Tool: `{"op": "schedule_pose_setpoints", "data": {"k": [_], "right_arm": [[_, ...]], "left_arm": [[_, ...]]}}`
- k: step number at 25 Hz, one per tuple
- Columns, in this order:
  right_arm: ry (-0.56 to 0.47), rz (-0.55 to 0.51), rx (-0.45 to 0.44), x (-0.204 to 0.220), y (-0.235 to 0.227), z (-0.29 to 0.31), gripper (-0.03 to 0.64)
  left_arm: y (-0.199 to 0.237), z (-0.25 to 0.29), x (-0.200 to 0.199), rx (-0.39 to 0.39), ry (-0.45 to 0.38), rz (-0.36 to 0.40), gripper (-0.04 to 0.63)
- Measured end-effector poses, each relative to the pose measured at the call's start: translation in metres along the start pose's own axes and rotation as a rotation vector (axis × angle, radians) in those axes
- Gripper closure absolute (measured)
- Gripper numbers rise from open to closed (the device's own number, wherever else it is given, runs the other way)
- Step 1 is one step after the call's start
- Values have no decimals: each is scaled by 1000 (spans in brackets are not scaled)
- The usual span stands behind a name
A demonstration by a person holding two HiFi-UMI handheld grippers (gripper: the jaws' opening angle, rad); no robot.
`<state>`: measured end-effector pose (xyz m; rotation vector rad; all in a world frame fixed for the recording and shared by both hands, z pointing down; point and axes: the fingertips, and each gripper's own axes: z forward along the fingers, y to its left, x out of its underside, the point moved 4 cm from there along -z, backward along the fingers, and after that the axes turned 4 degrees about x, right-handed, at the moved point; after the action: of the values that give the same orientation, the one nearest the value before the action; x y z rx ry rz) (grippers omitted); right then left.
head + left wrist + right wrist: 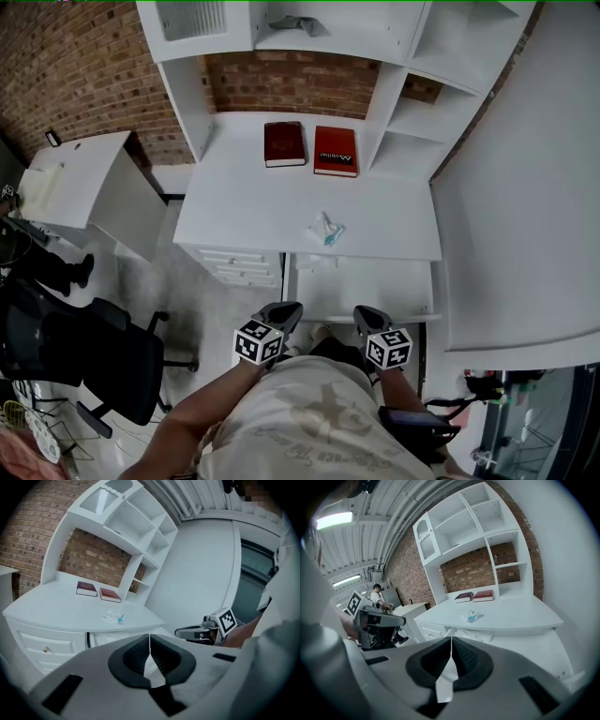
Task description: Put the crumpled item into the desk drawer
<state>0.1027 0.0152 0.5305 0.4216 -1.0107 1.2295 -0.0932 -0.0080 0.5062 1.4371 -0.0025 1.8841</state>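
A crumpled white and teal item (pixel 325 228) lies near the front of the white desk top (pixel 253 206), and shows too in the left gripper view (pixel 115 617) and the right gripper view (pixel 473 616). Below the desk's front edge a wide drawer (pixel 375 291) stands pulled out, with something white at its left end. My left gripper (pixel 287 311) and right gripper (pixel 365 316) hover side by side in front of that drawer, well short of the item. Both are shut on nothing, left (pixel 149 641) and right (pixel 451 644).
Two red books (pixel 284 143) (pixel 336 150) lie at the back of the desk under a white shelf unit (pixel 281 28). A stack of small drawers (pixel 234 262) sits at lower left. A black office chair (pixel 94 356) and a white cabinet (pixel 84 187) stand left.
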Motion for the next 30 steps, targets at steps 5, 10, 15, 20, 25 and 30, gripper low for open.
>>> {"op": "schedule_pose_setpoints", "data": {"k": [5,10,15,20,25,30], "right_arm": [[-2,0,-11,-8,-4,16,592],[1,-11,-21,-23,-10,36,592],[16,-37,-42,-36,-12,57,592],[45,-71,-66,-48,-13,79,592],[77,-123,-87,-58,-11,102,592],[100,-187,-116,-73,-16,126,592]], "left_arm": [[11,5,-7,-3,8,5,571],[24,7,-15,-18,4,3,571],[40,6,-19,-43,-8,-17,571],[55,5,-26,-72,-27,-41,571],[65,1,-22,-103,-32,-77,571],[71,2,-16,-131,-33,-121,571]]}}
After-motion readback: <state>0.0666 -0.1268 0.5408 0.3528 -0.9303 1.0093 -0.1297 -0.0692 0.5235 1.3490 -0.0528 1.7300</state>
